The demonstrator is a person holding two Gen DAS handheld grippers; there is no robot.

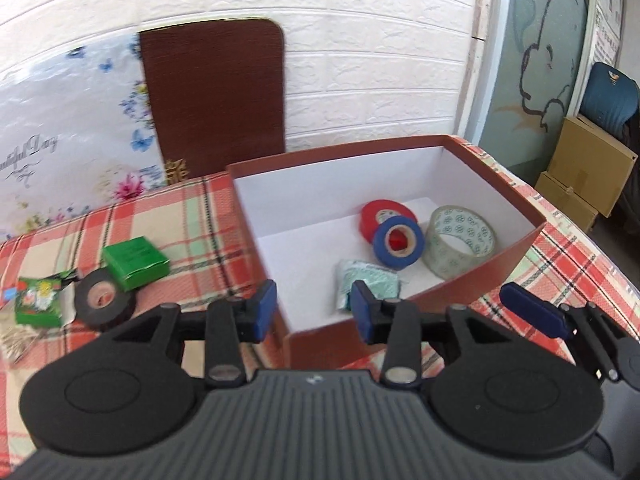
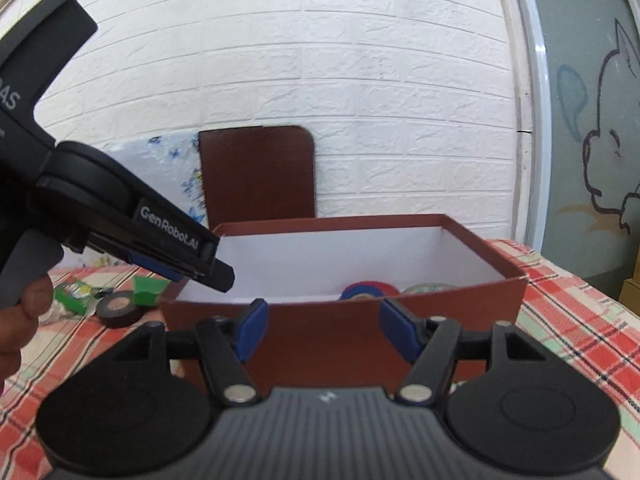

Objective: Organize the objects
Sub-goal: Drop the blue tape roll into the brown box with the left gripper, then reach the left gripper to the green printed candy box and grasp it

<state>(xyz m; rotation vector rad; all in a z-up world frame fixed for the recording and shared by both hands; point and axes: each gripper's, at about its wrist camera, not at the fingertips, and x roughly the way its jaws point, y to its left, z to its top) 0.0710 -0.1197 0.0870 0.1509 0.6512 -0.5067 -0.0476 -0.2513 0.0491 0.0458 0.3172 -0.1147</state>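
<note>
A brown box [image 1: 516, 252] with a white inside sits on the checked tablecloth. In it lie a red tape roll [image 1: 380, 212], a blue tape roll [image 1: 398, 242], a clear tape roll [image 1: 460, 242] and a pale green packet [image 1: 366, 284]. My left gripper [image 1: 314, 310] is open and empty over the box's near left corner. Left of the box lie a green box [image 1: 136, 262], a black tape roll [image 1: 104, 298] and a green packet [image 1: 38, 300]. My right gripper [image 2: 324, 330] is open and empty, in front of the box's near wall [image 2: 320, 344]. The left gripper's body [image 2: 132, 236] shows at its left.
A brown board [image 1: 216, 96] and a floral sheet [image 1: 68, 128] lean on the white brick wall behind the table. Cardboard boxes [image 1: 588, 168] and a blue chair [image 1: 608, 92] stand off the table's right edge. The right gripper's fingertip [image 1: 532, 314] shows beside the box.
</note>
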